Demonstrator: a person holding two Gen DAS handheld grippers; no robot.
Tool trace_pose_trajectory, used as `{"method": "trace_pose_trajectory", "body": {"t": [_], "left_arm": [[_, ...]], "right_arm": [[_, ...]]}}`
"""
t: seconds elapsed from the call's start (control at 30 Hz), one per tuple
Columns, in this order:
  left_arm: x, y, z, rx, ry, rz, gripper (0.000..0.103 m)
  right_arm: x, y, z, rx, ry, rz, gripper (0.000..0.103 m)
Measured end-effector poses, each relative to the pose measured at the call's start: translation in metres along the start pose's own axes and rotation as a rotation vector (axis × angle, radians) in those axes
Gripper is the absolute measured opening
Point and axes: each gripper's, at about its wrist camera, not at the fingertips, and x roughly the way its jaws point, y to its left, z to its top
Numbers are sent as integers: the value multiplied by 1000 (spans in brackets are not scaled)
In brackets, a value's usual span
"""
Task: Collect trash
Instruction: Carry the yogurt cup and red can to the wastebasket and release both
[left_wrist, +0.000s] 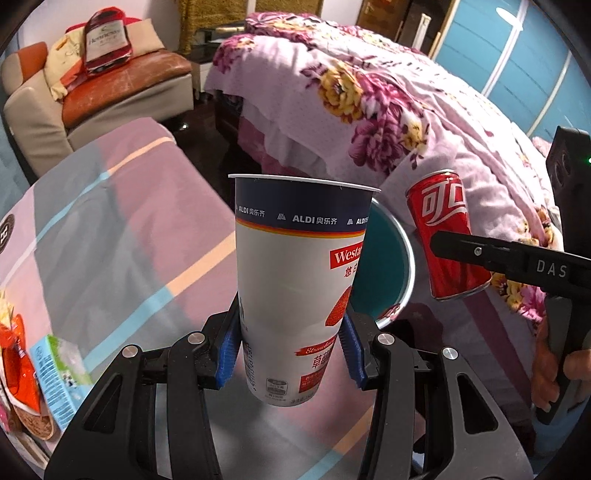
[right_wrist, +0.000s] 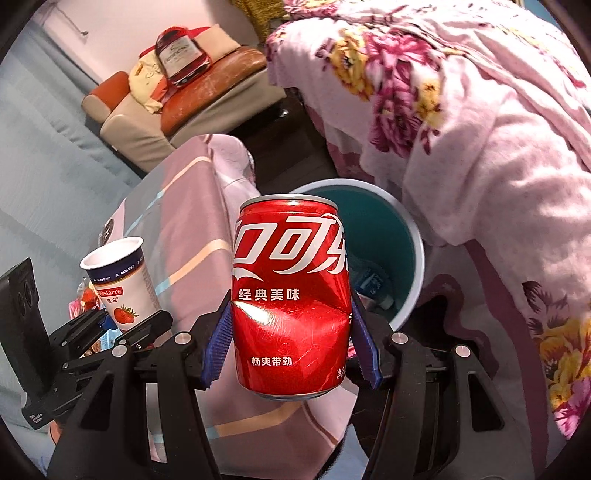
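Trash in both grips: left gripper (left_wrist: 290, 349) fingers pinch the yogurt cup (left_wrist: 299, 280), right gripper (right_wrist: 290, 341) fingers clamp the dented cola can (right_wrist: 290, 295); centre each over the teal bin (right_wrist: 410, 229) before releasing

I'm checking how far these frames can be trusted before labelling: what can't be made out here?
- Trash bin contents, right wrist view: the red can covers most of the opening; only a bottle-like item shows.
- Bin in the left wrist view: the yogurt cup hides most of it.
- Snack wrappers, left wrist view: cut off by the frame edge.
- Small print on the cup: too small to read.
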Motion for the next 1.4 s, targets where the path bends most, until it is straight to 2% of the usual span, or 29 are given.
{"method": "trace_pose_trajectory", "body": {"t": [0.33, 0.6, 0.67, 0.73, 0.8, 1.27, 1.4], "left_arm": [[29, -21, 19, 24, 39, -18, 48], [47, -23, 23, 12, 61, -28, 49], [49, -23, 23, 9, 63, -25, 58], [48, -22, 23, 3, 56, -17, 80], [43, -20, 23, 3, 32, -6, 81], [34, 10, 11, -71, 30, -9, 83], [29, 18, 7, -84, 17, -9, 90]], "right_arm": [[5, -27, 9, 44, 5, -13, 55], [8, -35, 13, 56, 13, -37, 56], [9, -36, 13, 58, 15, -44, 56], [10, -36, 13, 59, 16, -49, 56], [11, -36, 14, 62, 17, -53, 56], [21, -19, 17, 34, 42, -86, 56], [26, -12, 18, 21, 55, -104, 56]]}}
